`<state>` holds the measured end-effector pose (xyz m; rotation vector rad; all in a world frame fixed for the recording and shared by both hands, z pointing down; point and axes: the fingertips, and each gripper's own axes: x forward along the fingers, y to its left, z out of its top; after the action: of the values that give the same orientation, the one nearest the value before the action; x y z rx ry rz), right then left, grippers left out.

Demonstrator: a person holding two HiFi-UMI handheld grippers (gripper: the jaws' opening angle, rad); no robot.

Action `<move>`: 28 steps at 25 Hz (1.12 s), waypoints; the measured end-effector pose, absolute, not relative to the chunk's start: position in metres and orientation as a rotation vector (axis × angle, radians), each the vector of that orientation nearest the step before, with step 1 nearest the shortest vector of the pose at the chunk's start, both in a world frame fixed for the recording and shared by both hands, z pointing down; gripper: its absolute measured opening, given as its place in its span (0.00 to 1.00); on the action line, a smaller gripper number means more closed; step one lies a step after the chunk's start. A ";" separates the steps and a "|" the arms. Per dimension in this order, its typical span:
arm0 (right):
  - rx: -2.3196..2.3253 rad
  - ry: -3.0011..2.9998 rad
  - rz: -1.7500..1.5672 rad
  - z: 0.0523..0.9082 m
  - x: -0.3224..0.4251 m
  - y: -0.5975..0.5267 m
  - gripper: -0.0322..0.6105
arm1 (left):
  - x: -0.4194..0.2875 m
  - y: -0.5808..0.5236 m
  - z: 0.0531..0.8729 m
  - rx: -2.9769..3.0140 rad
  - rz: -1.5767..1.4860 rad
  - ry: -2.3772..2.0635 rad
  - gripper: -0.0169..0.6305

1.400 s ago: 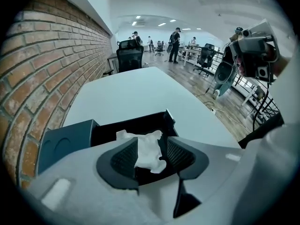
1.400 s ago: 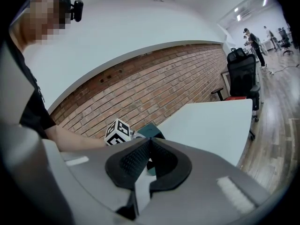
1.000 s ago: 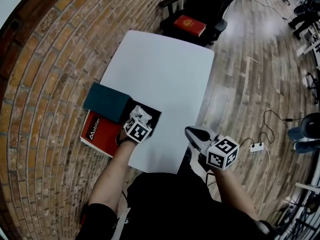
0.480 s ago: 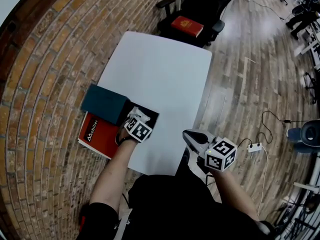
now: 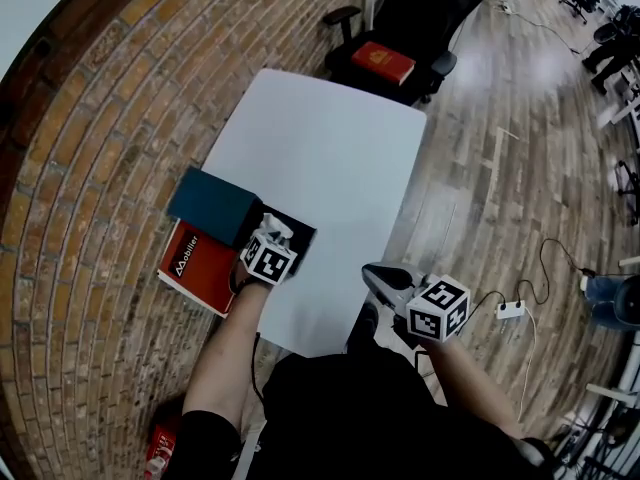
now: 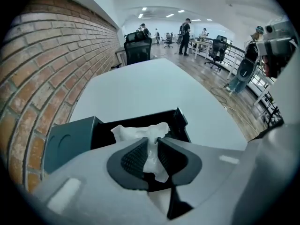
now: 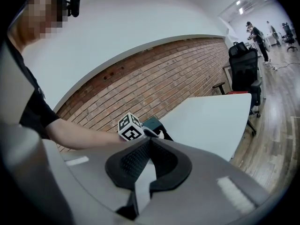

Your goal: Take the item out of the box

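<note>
Left gripper (image 6: 153, 144) just closed in, pinching crumpled white item (image 6: 136, 132) in open black box (image 6: 182, 122), at left edge of white table (image 5: 320, 148), right gripper (image 7: 149, 140) pressed together, empty, beside near table corner

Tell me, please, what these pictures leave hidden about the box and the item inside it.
- Floor of the black box: left gripper view, behind the left hand-held gripper, whose jaws have just been closing on the white item.
- What the item is: head view, too small, under that gripper's marker cube.
- Red box: head view, partly covered by the teal lid.
</note>
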<state>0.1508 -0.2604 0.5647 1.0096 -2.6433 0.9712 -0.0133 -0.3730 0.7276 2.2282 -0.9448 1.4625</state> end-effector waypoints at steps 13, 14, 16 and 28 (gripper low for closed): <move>1.002 -2.714 0.794 0.522 0.177 -0.303 0.05 | -0.026 -0.396 0.584 2.357 1.051 -1.206 0.14; 1.039 -2.717 0.779 0.516 0.181 -0.310 0.05 | -0.029 -0.398 0.571 2.376 1.010 -1.217 0.14; 1.100 -2.724 0.743 0.503 0.184 -0.321 0.05 | -0.036 -0.400 0.544 2.419 0.924 -1.236 0.14; 1.083 -2.818 0.535 0.448 0.119 -0.321 0.05 | -0.099 -0.373 0.407 2.640 0.412 -1.432 0.14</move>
<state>0.1188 -0.3207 0.4481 1.0827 -2.8183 0.5351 -0.0986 -0.3733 0.4066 2.6399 -1.4320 0.4121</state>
